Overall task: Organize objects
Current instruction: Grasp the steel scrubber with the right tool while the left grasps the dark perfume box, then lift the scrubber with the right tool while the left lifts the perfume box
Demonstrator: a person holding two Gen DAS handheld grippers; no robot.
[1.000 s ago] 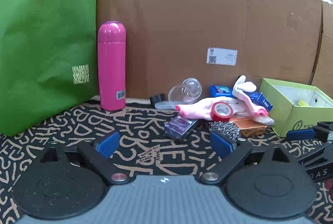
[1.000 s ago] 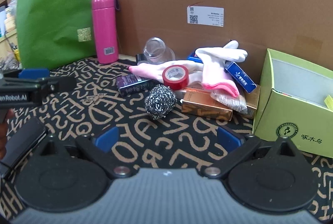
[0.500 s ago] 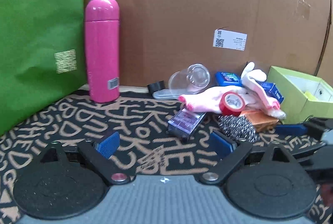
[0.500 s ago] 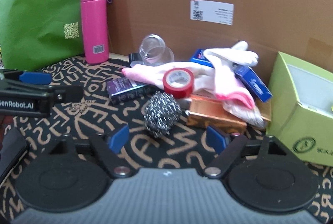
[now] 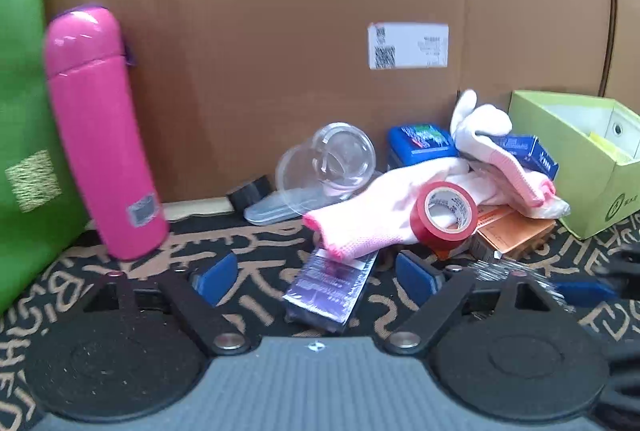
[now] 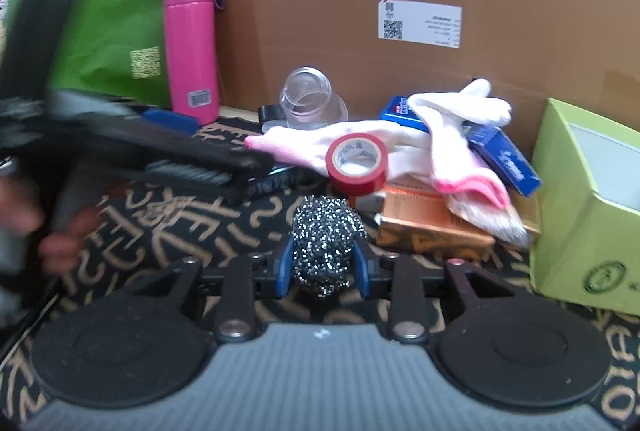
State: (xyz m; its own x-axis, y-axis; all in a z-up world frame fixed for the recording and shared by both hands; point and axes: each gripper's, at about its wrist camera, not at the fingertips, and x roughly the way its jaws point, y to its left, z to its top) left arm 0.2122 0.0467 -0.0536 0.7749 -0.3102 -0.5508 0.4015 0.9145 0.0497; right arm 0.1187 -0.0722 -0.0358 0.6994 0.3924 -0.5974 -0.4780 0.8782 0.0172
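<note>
My right gripper (image 6: 325, 269) is closing on the steel wool scourer (image 6: 326, 231), both blue pads pressed against its sides on the patterned cloth. My left gripper (image 5: 316, 277) has its jaws wide but closing, with a dark purple box (image 5: 330, 285) lying between them; neither pad touches it. In the right wrist view that left gripper (image 6: 224, 159) reaches in from the left, blurred, held by a hand (image 6: 60, 243). A red tape roll (image 6: 357, 163) leans on pink-and-white gloves (image 6: 452, 151) just behind the scourer. The green box (image 6: 584, 231) stands open at the right.
A pink flask (image 5: 100, 135) and a green bag (image 6: 100, 11) stand at the back left against a cardboard wall (image 5: 320, 11). A clear cup (image 5: 328, 161), blue boxes (image 6: 504, 155) and a copper box (image 6: 432, 223) crowd the pile.
My right jaws have closed from wide open onto the scourer. My left gripper has moved forward and right, so the purple box now lies between its narrowing jaws.
</note>
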